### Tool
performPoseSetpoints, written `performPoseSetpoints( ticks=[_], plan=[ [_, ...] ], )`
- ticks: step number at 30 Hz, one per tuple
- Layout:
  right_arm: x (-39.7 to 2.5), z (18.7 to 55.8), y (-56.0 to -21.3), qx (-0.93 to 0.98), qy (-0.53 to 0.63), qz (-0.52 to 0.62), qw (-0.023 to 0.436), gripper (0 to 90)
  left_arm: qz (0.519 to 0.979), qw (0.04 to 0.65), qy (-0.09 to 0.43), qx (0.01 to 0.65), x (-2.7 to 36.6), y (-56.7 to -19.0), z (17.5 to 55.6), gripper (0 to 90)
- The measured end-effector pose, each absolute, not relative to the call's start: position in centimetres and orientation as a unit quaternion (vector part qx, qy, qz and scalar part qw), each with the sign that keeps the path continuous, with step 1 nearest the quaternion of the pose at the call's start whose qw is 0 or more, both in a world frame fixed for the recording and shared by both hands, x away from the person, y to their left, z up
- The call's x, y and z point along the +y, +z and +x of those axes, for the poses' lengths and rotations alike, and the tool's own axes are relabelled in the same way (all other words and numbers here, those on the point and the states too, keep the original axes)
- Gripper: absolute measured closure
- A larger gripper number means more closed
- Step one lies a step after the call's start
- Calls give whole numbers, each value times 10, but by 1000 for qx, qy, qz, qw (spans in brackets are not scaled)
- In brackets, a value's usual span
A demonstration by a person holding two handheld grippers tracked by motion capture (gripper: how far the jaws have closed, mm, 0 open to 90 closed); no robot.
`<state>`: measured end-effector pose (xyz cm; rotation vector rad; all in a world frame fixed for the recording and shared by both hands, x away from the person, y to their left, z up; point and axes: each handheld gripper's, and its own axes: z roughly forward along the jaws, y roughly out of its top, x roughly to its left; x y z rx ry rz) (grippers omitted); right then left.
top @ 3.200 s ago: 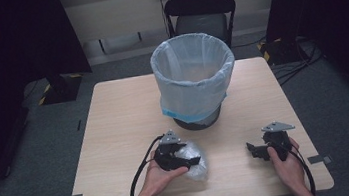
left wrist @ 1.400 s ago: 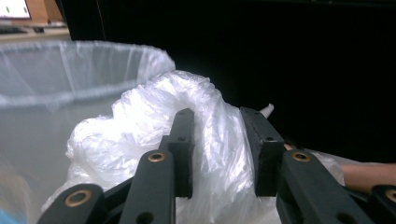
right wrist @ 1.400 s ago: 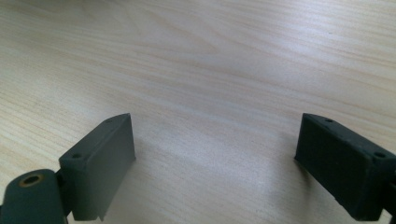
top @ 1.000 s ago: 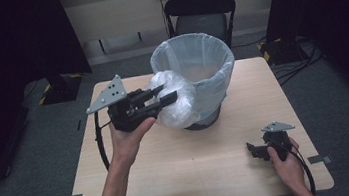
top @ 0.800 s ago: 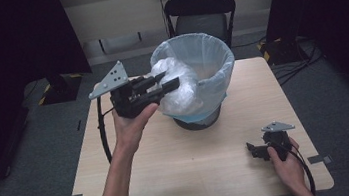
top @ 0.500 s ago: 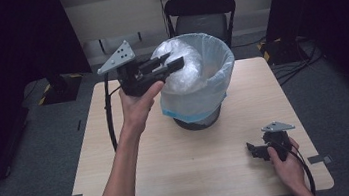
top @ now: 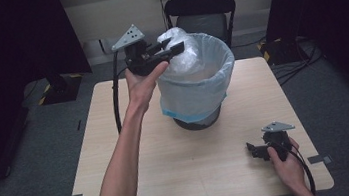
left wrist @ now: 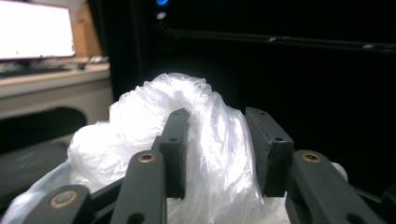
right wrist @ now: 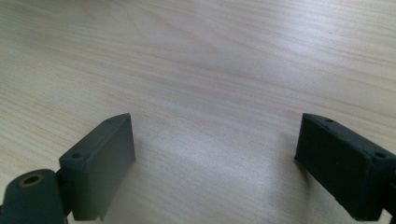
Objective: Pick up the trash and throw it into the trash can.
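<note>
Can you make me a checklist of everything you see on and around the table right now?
Surface: pale wooden table, bare wood around the bin.
Job's things: crumpled clear plastic bag held over the rim of the lined trash bin.
Clutter: nothing seen.
Grippers: left gripper shut on the bag; right gripper open, resting on the table.
Cables: a black cable hangs from the left gripper.
Surroundings: black folding chair behind the table, dark curtains, grey floor.

Pale wood table [top: 116, 135], black folding chair [top: 199, 9] behind, grey carpet floor [top: 32, 186], dark curtains [top: 9, 42], beige wall [top: 102, 16]
</note>
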<state>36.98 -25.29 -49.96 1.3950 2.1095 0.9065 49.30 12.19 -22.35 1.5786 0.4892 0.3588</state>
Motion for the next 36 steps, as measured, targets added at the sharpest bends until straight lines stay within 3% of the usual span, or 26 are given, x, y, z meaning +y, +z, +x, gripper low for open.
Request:
performPoseSetpoints(
  ticks=[3, 4, 12, 20, 36],
  plan=[
    [-253, 370, -500, 765, 329, 506, 226, 107, 702, 652, 157, 239, 120, -229, 507, 541],
    [-253, 370, -500, 765, 329, 506, 226, 106, 705, 648, 156, 243, 119, -230, 511, 475],
    [-253, 370, -500, 765, 329, 506, 226, 107, 711, 643, 144, 244, 112, -238, 516, 237],
    [-253, 370, -500, 765, 329, 506, 226, 106, 707, 651, 134, 241, 117, -240, 506, 157],
    [-253, 370, -500, 765, 329, 506, 226, 106, 712, 641, 157, 242, 146, -236, 477, 161]
  ],
)
